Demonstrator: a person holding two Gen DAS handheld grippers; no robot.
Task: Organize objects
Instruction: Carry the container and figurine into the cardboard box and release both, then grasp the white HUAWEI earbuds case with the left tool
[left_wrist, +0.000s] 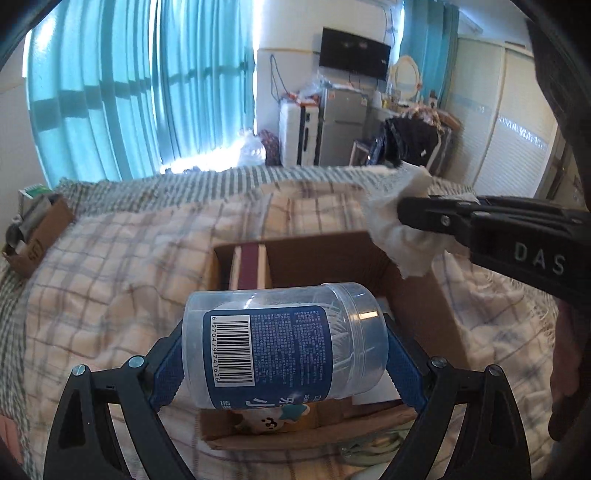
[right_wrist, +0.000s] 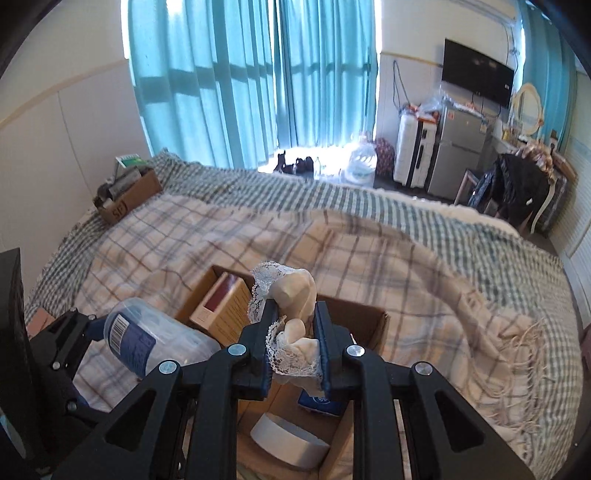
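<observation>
**Jar and lace cloth held over open carton**

Clear plastic jar (left_wrist: 284, 343), lying sideways at lower centre, clamped between the left gripper (left_wrist: 284, 350) pads; blue label, barcode reading 6970479741626. Cream lace-edged cloth (right_wrist: 291, 321), bunched, pinched in the closed right gripper (right_wrist: 293, 332); arm marked "DAS". Both above the cardboard box (right_wrist: 373, 317) on the plaid blanket (right_wrist: 424, 266). Box holds a maroon-fronted carton (right_wrist: 221, 306) and white round tin (right_wrist: 288, 439).
</observation>
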